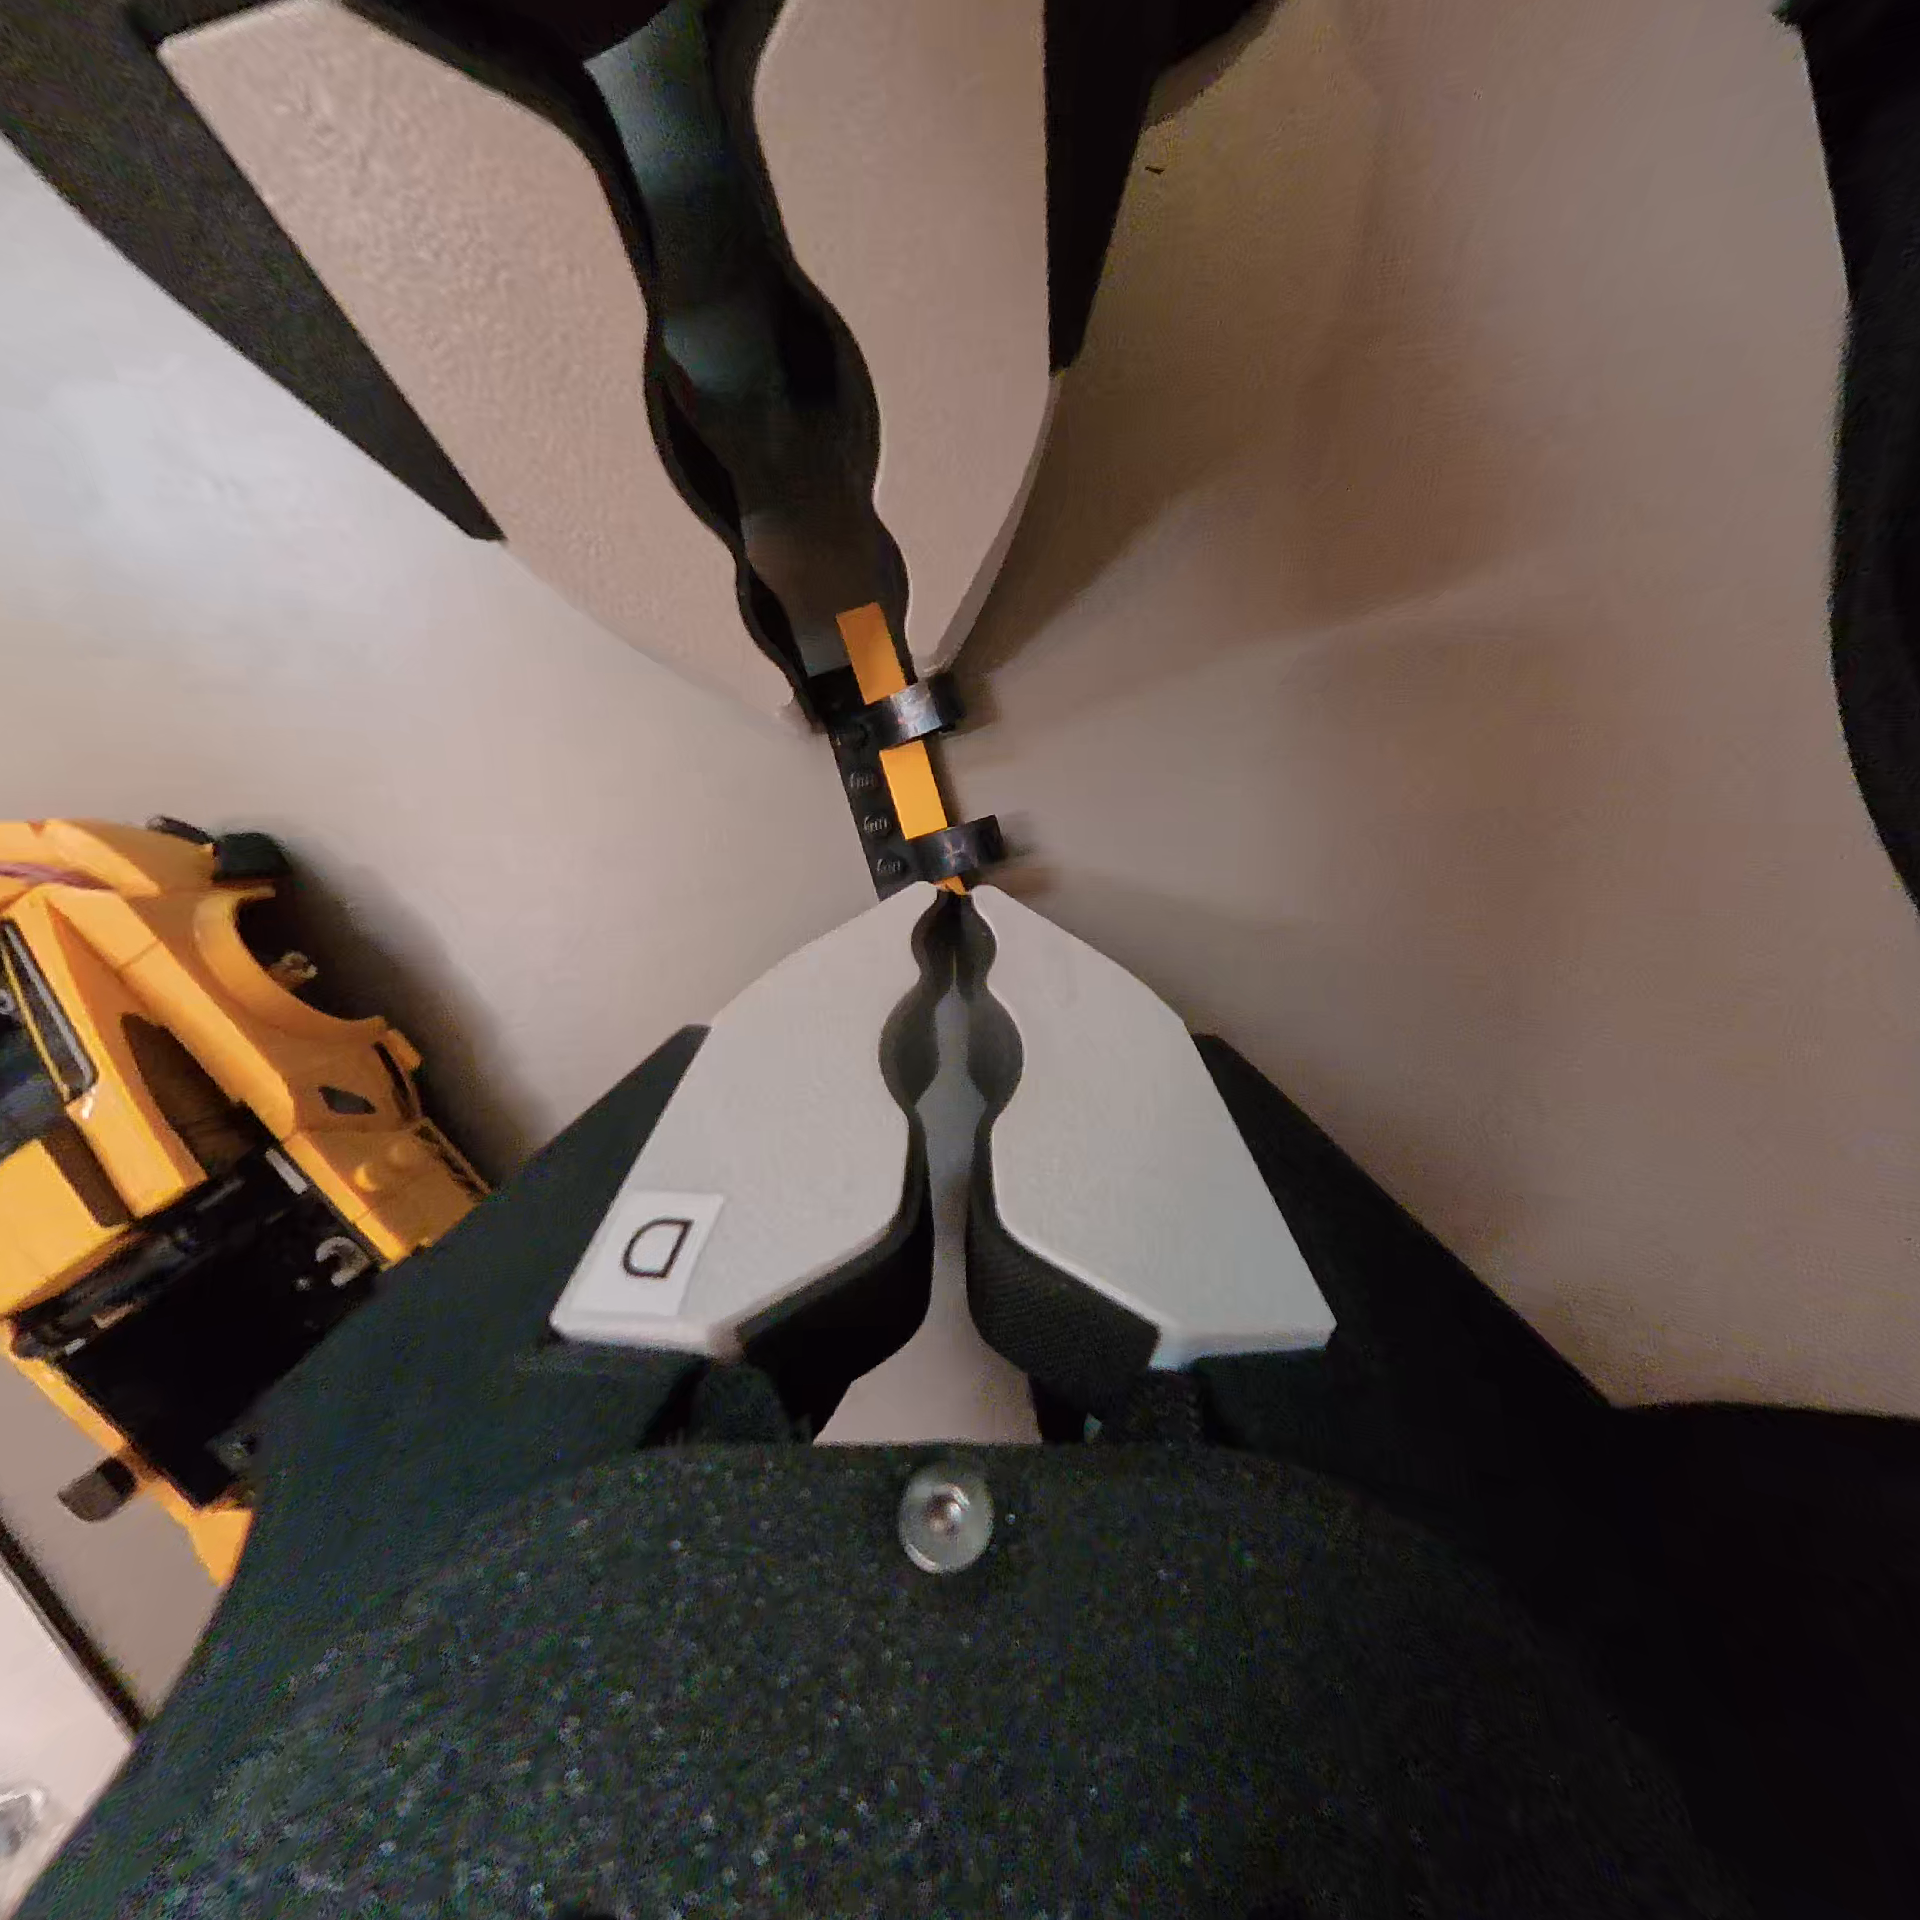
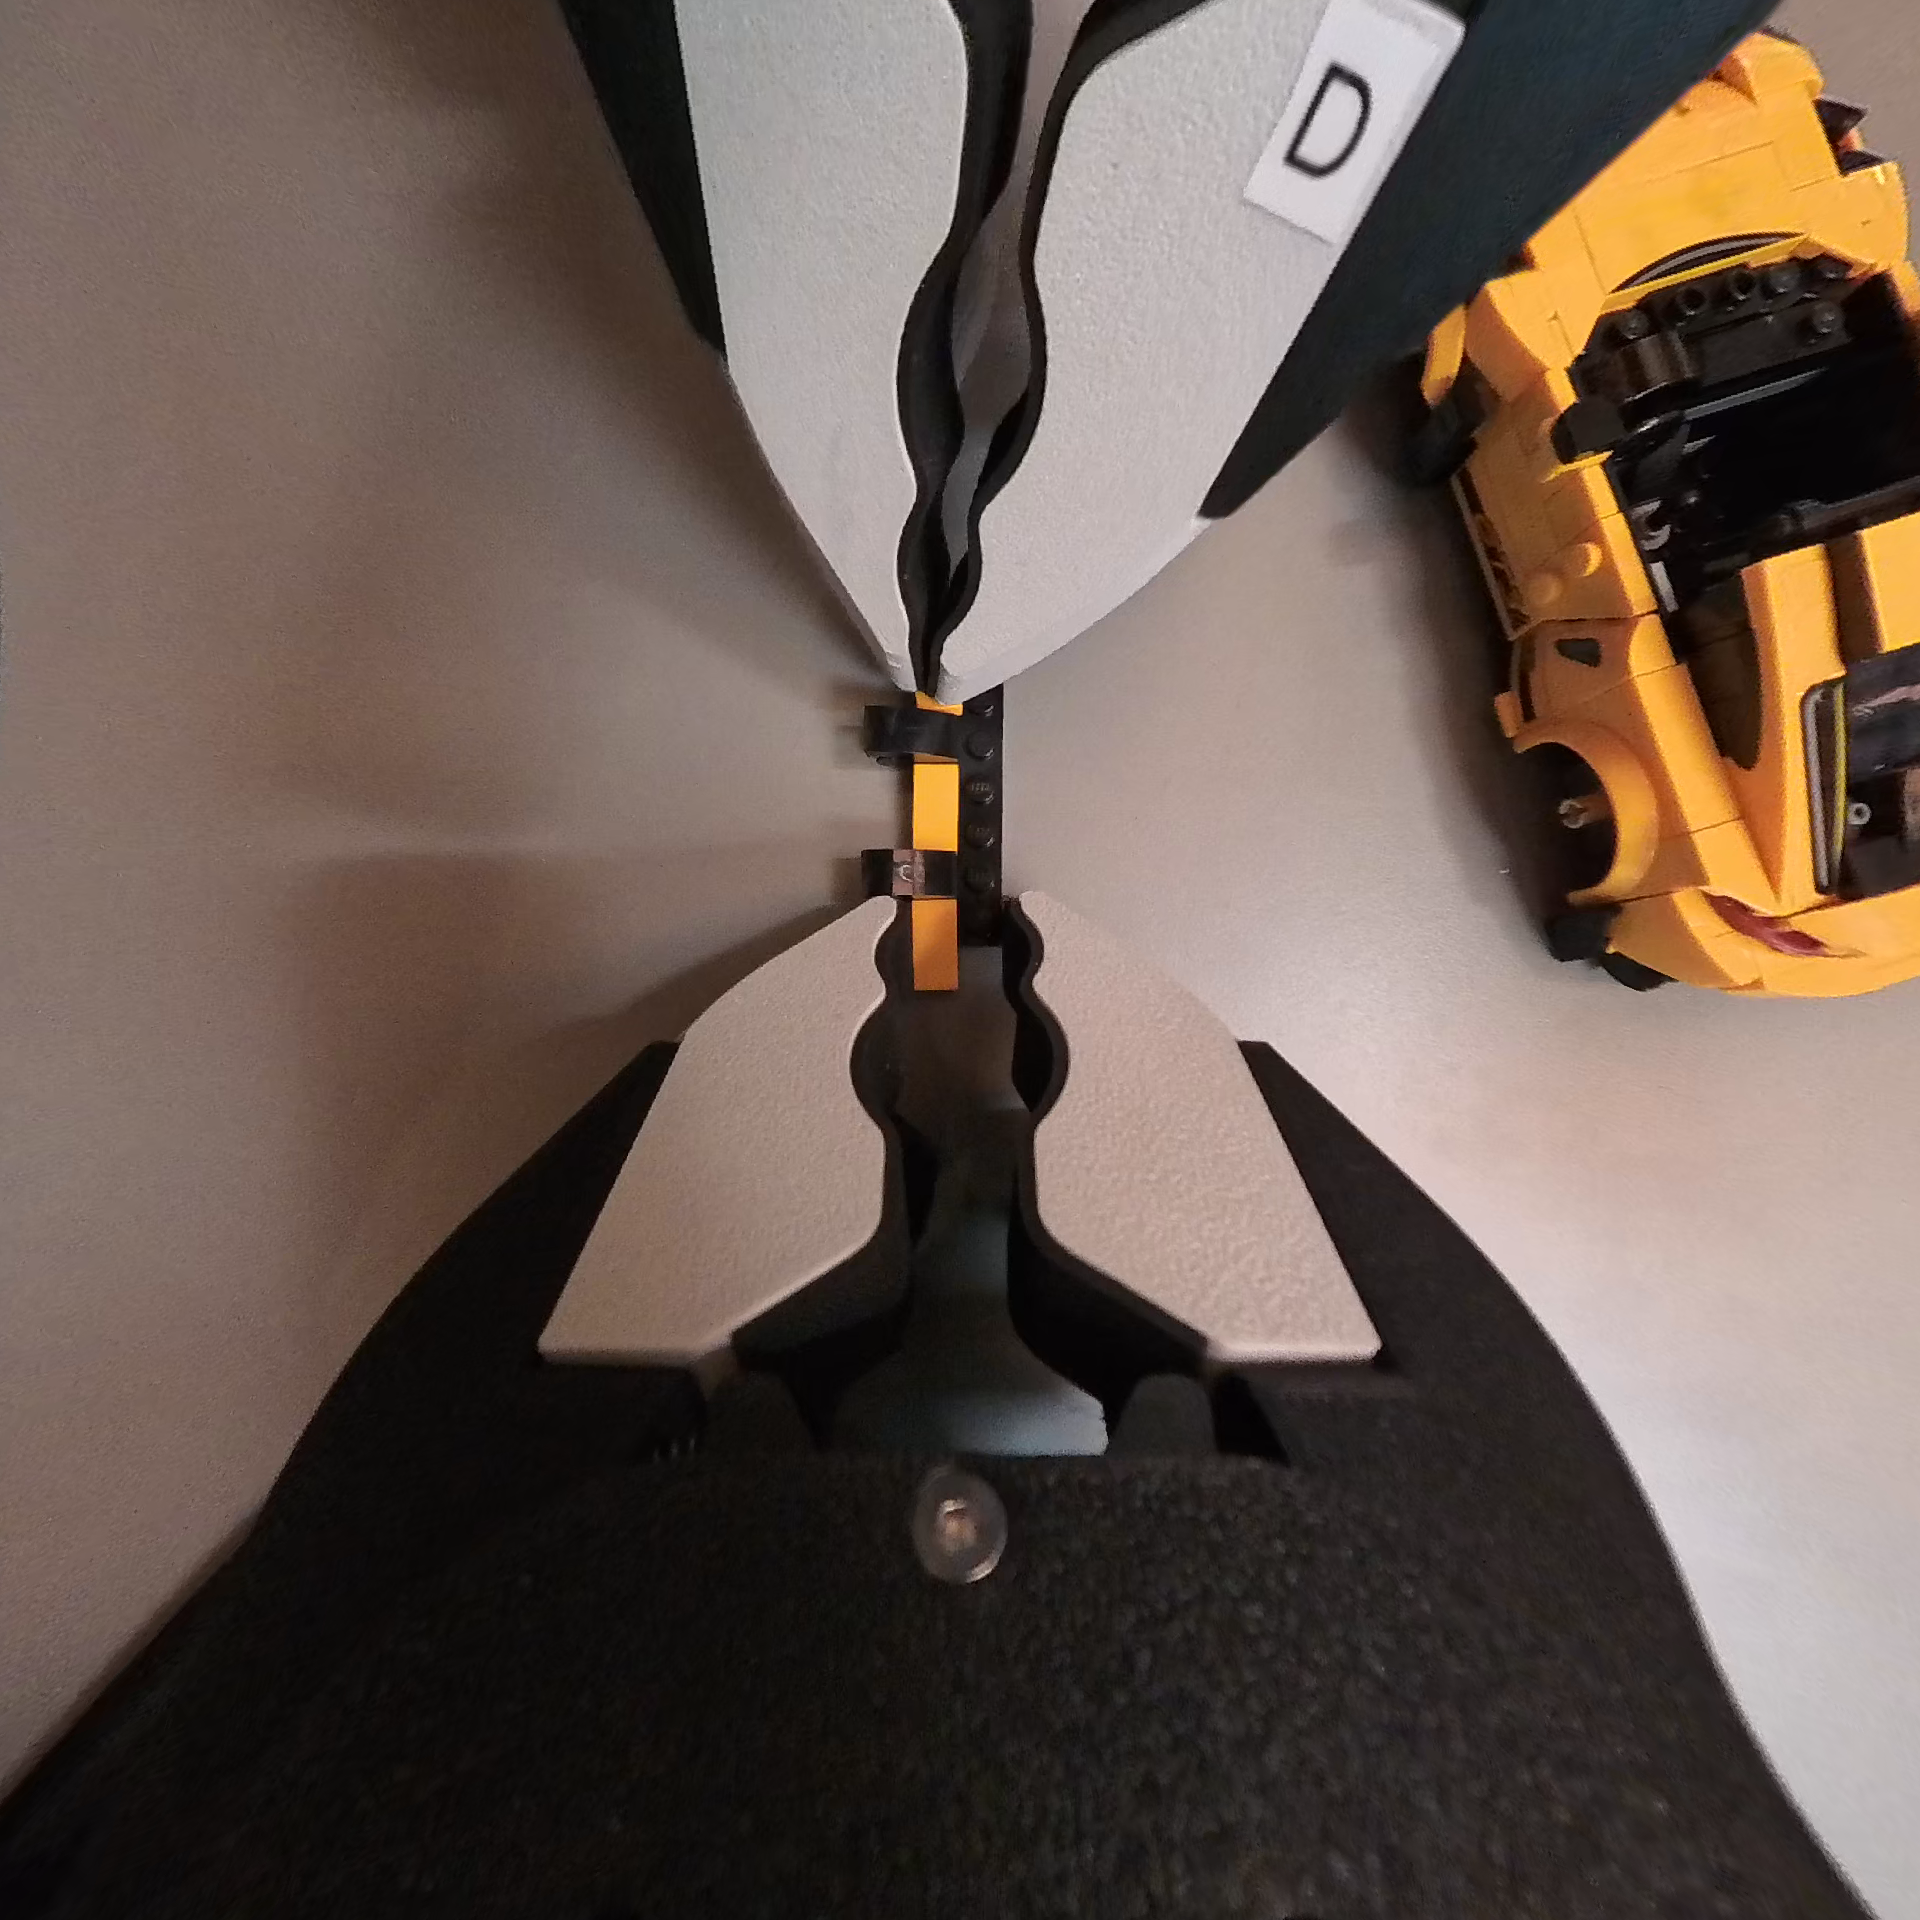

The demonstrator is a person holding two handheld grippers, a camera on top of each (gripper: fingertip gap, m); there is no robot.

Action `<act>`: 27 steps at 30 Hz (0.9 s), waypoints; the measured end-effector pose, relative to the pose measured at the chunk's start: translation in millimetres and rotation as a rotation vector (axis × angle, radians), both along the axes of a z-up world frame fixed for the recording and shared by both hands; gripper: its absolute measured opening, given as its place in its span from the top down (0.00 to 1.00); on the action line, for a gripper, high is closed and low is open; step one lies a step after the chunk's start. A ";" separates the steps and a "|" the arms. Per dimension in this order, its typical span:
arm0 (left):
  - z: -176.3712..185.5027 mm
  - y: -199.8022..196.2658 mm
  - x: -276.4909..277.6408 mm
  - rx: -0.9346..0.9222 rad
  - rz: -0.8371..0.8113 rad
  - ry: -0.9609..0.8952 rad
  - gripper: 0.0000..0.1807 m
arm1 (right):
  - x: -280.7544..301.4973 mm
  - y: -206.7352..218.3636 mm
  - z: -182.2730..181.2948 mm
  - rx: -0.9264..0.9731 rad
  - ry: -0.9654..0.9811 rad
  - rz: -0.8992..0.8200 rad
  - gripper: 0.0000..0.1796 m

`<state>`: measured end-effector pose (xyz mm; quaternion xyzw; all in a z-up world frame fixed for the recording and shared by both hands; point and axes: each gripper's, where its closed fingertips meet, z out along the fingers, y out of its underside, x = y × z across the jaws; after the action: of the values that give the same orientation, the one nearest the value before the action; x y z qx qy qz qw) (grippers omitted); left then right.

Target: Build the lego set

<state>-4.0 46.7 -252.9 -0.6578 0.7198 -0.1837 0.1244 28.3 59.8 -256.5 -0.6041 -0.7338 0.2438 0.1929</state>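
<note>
A small Lego assembly (image 1: 902, 774) hangs above the table: a black studded strip with orange tiles along it and two black clips across it. My left gripper (image 1: 951, 902) is shut on its near end, pinching the orange tile's tip. The right gripper (image 1: 868, 670) comes in from the top and is shut on the far end. In the right wrist view the assembly (image 2: 940, 800) runs between my right gripper (image 2: 956, 925), shut on its lower end, and the left gripper (image 2: 940, 688), shut on its upper end. The yellow Lego car (image 1: 177, 1143) lies on the table at the left.
The car also shows in the right wrist view (image 2: 1714, 623), at the upper right, with its black inside open to view. The beige tabletop (image 1: 1455, 831) lies under both grippers. A dark strip along the table's edge (image 1: 62, 1621) shows at the lower left. Tip to tip, the grippers are about 4 centimeters apart.
</note>
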 end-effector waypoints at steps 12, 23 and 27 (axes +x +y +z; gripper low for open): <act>-1.0 0.1 -0.4 0.012 -0.195 0.033 0.99 | 1.8 -1.5 0.7 0.051 0.041 0.043 0.91; -1.2 0.2 -1.3 -0.010 -0.297 0.048 0.99 | 19.3 5.2 11.4 0.032 0.141 -0.008 0.91; -0.3 0.1 0.1 0.015 -0.264 0.055 1.00 | 19.3 6.7 10.3 0.012 0.144 -0.018 0.91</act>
<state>-3.9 46.8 -253.1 -0.5611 0.8047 -0.1749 0.0842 47.5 66.5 -246.2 -0.5903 -0.7141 0.2804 0.2509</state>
